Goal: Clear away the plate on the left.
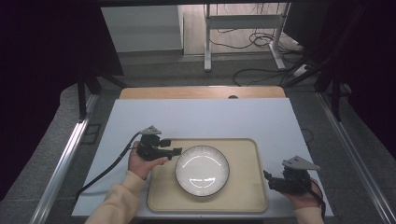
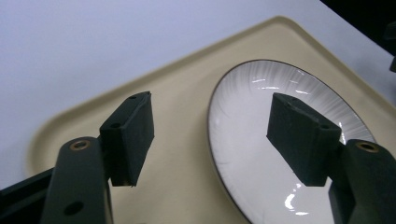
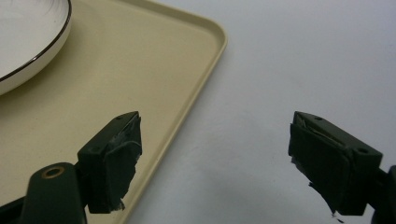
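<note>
**Closing in on the plate**

Left of the plate (image 1: 202, 170), on the tray's (image 1: 243, 198) left part: left gripper (image 1: 176, 151) spread wide, jaws either side of the plate's rim, nothing held. Probably the approach to a rim grip; next, a careful pinch on that thin edge.

Plate: round, glossy white, fine ribbing, dark rim line. Tray: matte beige, rounded corners.

Right of the plate, off the tray's edge: right gripper (image 1: 267, 179) wide, empty.

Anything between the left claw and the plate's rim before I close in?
Nothing visible. The left claw is open, and the near edge of the round white dark-rimmed ceramic plate shows in the gap between its jaws, over the beige plastic tray.
</note>
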`<state>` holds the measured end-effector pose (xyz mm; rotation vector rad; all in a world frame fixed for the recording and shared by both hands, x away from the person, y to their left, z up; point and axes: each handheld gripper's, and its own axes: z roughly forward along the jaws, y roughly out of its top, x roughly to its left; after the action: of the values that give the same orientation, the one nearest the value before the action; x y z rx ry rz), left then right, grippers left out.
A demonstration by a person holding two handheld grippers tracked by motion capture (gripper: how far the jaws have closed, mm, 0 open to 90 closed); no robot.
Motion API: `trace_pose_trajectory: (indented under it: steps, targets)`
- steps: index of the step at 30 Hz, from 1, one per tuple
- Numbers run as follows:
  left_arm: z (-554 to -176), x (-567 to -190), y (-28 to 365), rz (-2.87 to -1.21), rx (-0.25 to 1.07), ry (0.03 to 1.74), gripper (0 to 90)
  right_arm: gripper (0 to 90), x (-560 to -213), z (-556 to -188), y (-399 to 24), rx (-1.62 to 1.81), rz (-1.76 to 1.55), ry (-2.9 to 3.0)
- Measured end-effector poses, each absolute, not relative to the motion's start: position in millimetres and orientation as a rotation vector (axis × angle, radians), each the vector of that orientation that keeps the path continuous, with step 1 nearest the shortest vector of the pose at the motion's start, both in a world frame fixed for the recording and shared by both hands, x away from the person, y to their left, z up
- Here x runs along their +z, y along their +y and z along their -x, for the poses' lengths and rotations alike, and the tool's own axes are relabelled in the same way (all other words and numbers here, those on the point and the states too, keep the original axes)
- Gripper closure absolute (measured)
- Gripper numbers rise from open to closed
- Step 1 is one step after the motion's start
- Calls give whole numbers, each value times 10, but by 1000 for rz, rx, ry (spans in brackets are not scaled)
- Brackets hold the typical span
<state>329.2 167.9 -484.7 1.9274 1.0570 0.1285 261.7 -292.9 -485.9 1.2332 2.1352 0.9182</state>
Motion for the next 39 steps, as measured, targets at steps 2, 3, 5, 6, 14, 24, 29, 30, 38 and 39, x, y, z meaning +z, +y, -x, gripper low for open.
trace_pose_trajectory:
  steps: [2, 3, 5, 6, 14, 24, 29, 30, 38, 39]
  targets:
    - [-3265, -4796, 1724, -1923, 151, 1052, 315, 177, -4863, -2616, -2935, 914, -1236, 2135]
    - [-3253, -4773, 1750, -1919, 161, 1050, 317, 177, -4864, -2613, -2938, 911, -1239, 2134]
    - [-3226, -4733, 1800, -1921, 185, 1045, 316, 177, -4862, -2610, -2941, 910, -1238, 2133]
    - [-3208, -4716, 1820, -1925, 199, 1043, 316, 177, -4861, -2608, -2944, 910, -1237, 2130]
    - [-3030, -4624, 2092, -1954, 273, 1058, 307, 177, -4860, -2600, -2971, 912, -1242, 2126]
    - [-2798, -4576, 2453, -1951, 341, 1097, 282, 177, -4853, -2610, -2955, 915, -1232, 2133]
    - [-2693, -4637, 2632, -1962, 370, 1145, 255, 177, -4854, -2609, -2960, 916, -1229, 2134]
    - [-2675, -4650, 2666, -1952, 365, 1154, 248, 177, -4854, -2609, -2960, 916, -1229, 2134]
    - [-2574, -4719, 2882, -1932, 394, 1228, 221, 177, -4867, -2624, -2944, 911, -1227, 2145]
    - [-2572, -4733, 2905, -1930, 395, 1238, 222, 177, -4870, -2626, -2941, 908, -1225, 2148]
